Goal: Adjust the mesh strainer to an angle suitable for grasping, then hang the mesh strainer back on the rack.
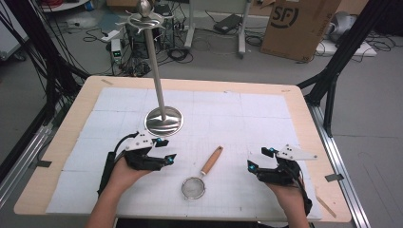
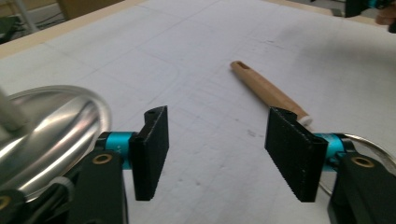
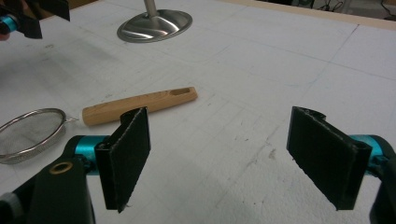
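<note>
Both the left gripper point(image 1: 167, 158) and the right gripper point(image 1: 253, 166) gape wide, gripping nothing. The wooden-handled strainer point(image 1: 201, 176) lies on the table between them, just in front of the steel stand point(image 1: 163, 119).

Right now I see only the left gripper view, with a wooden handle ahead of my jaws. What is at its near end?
Observer: A small round mesh strainer, lying flat between the two grippers.
Operator: And the shiny base at my left, what stands on it?
Observer: A tall metal stand with curved arms at its top.
Operator: Does the other gripper hold anything?
Observer: No, the right gripper is open and holds nothing.
</note>
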`<act>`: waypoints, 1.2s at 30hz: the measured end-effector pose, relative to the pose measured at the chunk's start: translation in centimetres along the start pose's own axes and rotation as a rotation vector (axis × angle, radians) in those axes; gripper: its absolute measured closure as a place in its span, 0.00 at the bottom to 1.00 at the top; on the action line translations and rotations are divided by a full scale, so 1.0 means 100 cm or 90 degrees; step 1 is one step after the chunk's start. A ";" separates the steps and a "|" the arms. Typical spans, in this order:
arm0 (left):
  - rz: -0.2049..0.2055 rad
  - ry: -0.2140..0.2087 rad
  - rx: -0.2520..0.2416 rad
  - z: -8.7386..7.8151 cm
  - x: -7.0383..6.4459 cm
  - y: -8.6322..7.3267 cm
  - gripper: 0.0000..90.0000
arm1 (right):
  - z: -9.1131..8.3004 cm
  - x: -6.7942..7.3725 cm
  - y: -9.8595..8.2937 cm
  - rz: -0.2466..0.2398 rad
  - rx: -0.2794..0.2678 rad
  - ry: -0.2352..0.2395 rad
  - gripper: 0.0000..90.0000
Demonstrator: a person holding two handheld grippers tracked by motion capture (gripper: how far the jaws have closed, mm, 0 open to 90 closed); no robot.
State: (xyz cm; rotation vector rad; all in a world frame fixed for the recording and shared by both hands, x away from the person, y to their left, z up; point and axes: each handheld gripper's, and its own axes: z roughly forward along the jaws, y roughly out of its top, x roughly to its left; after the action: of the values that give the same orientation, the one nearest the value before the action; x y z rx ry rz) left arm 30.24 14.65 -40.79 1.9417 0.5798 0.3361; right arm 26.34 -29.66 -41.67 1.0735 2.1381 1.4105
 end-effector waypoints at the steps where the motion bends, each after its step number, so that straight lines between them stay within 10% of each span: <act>1: 0.000 0.013 -0.003 -0.003 0.002 0.000 0.39 | 0.001 0.000 0.000 -0.003 0.000 0.000 0.23; 15: -0.009 0.035 -0.044 -0.030 0.007 -0.009 0.24 | 0.000 0.000 0.002 -0.001 -0.005 0.001 0.23; 36: -0.033 0.022 -0.044 -0.020 0.005 -0.013 0.21 | 0.001 -0.002 0.000 0.001 -0.002 0.000 0.23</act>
State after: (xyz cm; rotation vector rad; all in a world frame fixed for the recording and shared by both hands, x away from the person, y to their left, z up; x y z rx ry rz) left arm 29.40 16.95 -41.13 1.8548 0.6310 0.3530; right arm 26.55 -29.79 -41.75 1.0753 2.1335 1.4143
